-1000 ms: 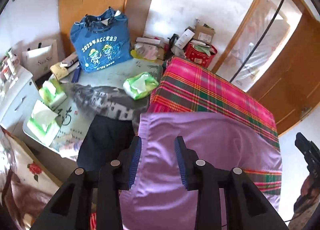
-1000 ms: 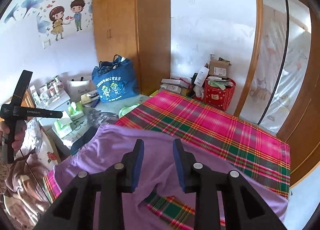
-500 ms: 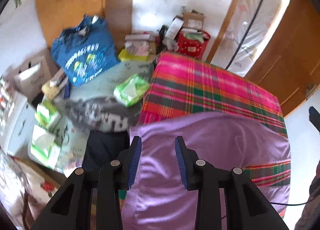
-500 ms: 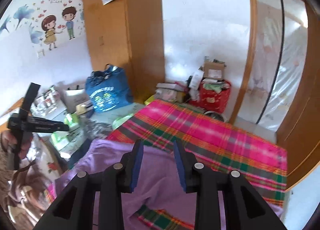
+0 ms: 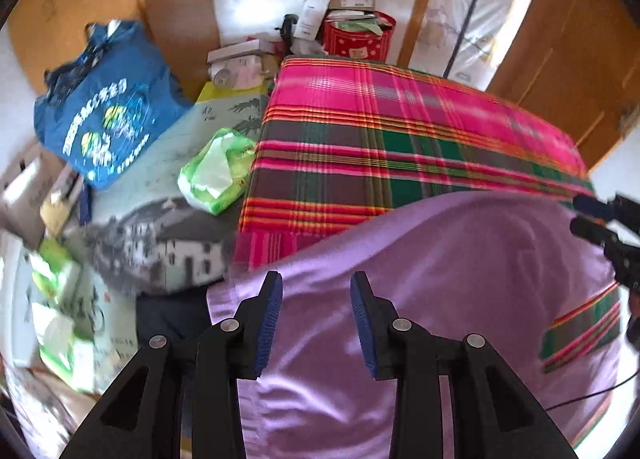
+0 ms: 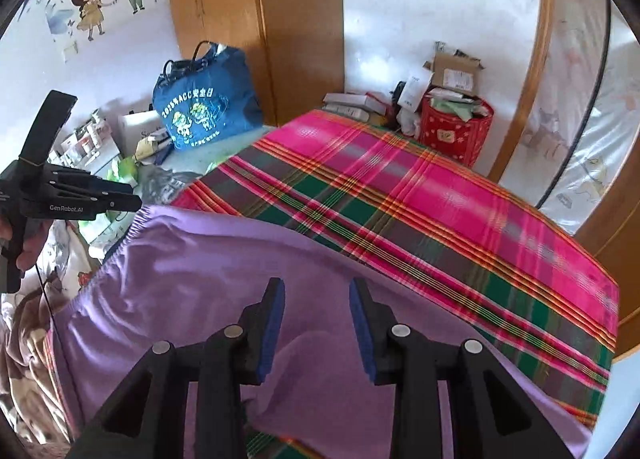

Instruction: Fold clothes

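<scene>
Left wrist view: motion blur smears the clutter left of the left gripper (image 5: 316,295). Its jaws stand partly apart, nothing between the ribbed blue pads. The purple garment (image 5: 460,267), glossy and smooth, lies under and ahead of it on the plaid blanket (image 5: 400,139), near edge cut off. Right gripper (image 6: 317,299) likewise part open, empty, over the same cloth; gathered waistband to its left.
</scene>
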A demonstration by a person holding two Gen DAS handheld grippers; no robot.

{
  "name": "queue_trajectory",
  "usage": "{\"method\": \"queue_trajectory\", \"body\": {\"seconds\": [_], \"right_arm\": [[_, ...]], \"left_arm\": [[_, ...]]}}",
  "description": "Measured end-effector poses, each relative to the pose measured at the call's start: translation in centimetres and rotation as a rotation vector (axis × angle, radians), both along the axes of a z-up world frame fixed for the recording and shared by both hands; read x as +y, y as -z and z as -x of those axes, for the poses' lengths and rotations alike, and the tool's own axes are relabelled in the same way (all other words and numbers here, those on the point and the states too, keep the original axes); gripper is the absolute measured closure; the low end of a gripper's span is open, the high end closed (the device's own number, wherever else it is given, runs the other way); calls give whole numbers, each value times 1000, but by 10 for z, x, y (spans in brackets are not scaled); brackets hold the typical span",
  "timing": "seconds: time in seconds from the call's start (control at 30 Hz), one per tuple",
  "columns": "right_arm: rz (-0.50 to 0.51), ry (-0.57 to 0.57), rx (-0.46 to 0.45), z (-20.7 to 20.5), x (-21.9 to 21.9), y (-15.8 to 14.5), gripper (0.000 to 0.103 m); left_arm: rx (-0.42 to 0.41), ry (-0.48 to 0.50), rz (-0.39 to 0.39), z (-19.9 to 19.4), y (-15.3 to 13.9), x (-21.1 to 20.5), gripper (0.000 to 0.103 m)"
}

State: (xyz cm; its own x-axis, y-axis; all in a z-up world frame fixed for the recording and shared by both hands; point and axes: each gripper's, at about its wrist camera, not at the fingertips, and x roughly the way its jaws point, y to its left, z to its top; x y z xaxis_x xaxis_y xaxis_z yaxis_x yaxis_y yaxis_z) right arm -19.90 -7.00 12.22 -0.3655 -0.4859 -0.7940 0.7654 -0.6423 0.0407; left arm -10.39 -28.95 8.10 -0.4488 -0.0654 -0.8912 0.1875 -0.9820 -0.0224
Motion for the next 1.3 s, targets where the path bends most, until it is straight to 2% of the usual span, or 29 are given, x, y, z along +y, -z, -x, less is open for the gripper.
{"method": "queue_trajectory", "body": {"seconds": [0.1,0.3,0.5,0.7,1.03,1.3], "right_arm": [[-35,-20,-35,18,-11,19,67],[-98,-67,-55,42,-34,50,64],[-109,-62,-63,62,-47,65,64],[-134,-56,-88,76,-47,81,63],[-148,-72,-88,82,-53,94,60],[-116,-76,-98,85,-49,96,59]], "left_arm": [[-19,34,37,8,12,-2,66],[-82,58,37,22,37,-10,66],[-104,44,32,32,51,-20,66],[-126,61,73,39,61,-22,66],[-111,84,102,42,65,-24,66],[-77,168,141,33,63,-15,66]]}}
